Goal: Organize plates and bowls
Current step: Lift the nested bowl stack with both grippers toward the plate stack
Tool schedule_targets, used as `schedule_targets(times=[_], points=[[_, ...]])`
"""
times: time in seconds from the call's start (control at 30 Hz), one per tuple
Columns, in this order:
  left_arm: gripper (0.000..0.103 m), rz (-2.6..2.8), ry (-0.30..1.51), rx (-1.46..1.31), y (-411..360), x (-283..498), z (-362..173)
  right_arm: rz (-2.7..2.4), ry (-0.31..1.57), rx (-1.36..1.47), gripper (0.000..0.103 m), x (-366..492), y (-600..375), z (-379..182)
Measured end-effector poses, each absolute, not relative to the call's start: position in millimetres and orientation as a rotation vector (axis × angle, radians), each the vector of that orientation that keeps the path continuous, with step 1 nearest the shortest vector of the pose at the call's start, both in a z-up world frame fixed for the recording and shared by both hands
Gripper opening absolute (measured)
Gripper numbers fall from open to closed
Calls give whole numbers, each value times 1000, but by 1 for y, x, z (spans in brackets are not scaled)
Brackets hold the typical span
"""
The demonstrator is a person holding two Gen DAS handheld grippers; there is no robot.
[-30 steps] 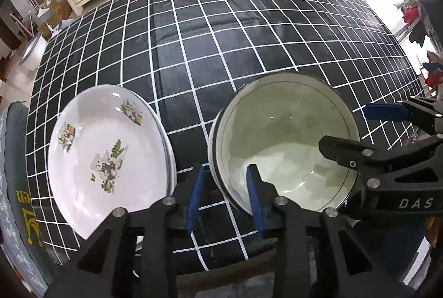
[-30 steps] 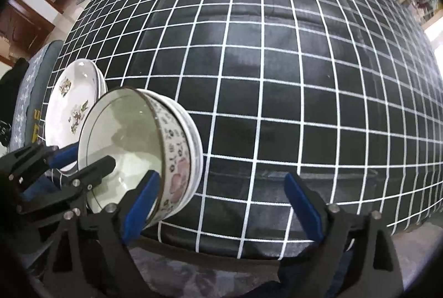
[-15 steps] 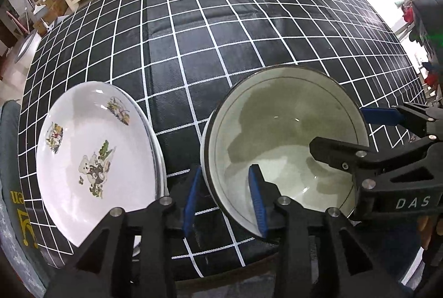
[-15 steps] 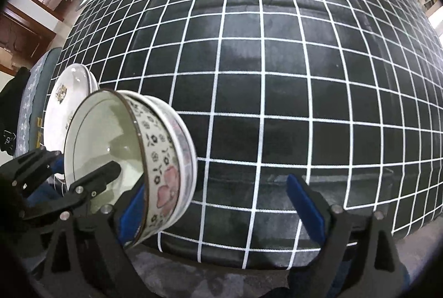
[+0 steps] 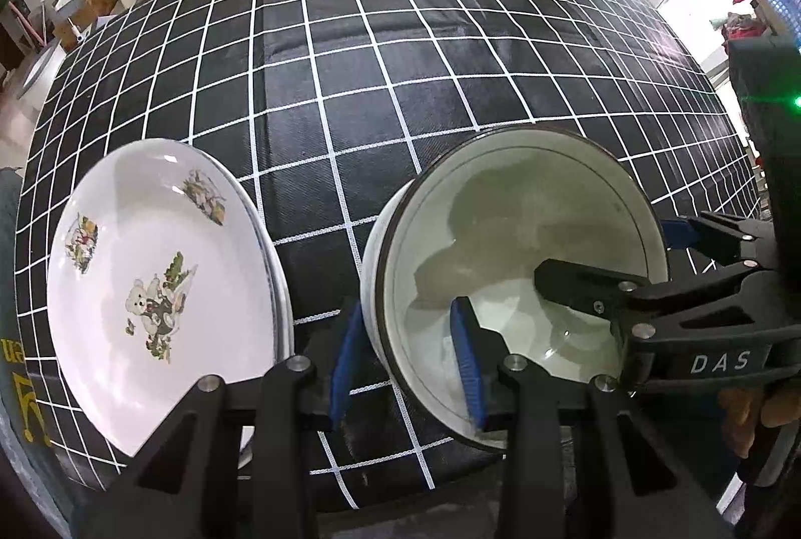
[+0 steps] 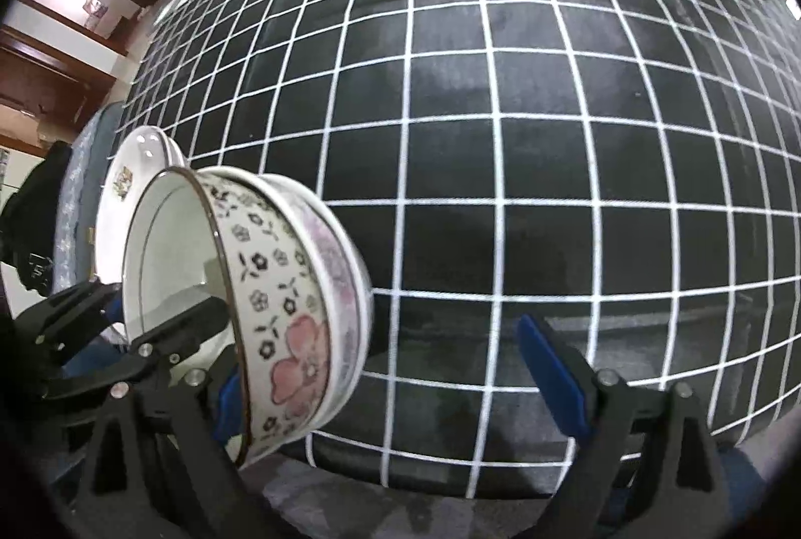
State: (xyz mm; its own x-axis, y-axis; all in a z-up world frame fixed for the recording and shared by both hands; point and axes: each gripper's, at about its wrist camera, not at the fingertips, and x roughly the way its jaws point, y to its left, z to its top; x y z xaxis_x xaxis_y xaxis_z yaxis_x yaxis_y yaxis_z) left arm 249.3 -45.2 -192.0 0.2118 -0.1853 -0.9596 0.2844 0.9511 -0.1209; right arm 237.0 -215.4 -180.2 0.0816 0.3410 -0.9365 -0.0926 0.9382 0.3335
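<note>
I'm holding the bowl (image 5: 520,268) by its near rim with my left gripper (image 5: 408,351), one blue pad outside the wall and one inside, so the jaws are pinching the bowl's wall and not spread. I'm gripping at the rim because that thin edge is the only part narrow jaws can take, and it is letting the bowl hang tilted, mouth turned toward me, over the near edge of the table (image 5: 400,88). Underneath it there seems to be a second bowl (image 6: 345,288), a pale rim nested against the floral wall, though from the right camera I can't tell for sure whether the two are touching.

My right gripper (image 6: 385,376) is waiting just beside the bowl with jaws wide and closing a little; nothing is between them, the floral wall sitting against the left pad's side only.

The bear-printed plate (image 5: 155,293) is resting on another plate near the table's near left corner, just beside the bowl, so I'm judging the stacks are being kept separate.
</note>
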Motion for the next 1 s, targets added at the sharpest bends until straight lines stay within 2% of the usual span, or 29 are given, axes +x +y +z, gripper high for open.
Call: schedule_targets(times=[0.17, 0.23, 0.57, 1.0], points=[[36, -344, 1341, 16, -33, 250, -196, 427, 1470, 351, 60, 236, -215, -186], [36, -352, 1353, -18, -30, 253, -201, 441, 1469, 371, 57, 236, -213, -186], [36, -347, 1333, -61, -33, 249, -211, 430, 1468, 455, 51, 231, -214, -188], [31, -314, 1305, -33, -38, 236, -209, 332, 1413, 351, 43, 227, -204, -175]])
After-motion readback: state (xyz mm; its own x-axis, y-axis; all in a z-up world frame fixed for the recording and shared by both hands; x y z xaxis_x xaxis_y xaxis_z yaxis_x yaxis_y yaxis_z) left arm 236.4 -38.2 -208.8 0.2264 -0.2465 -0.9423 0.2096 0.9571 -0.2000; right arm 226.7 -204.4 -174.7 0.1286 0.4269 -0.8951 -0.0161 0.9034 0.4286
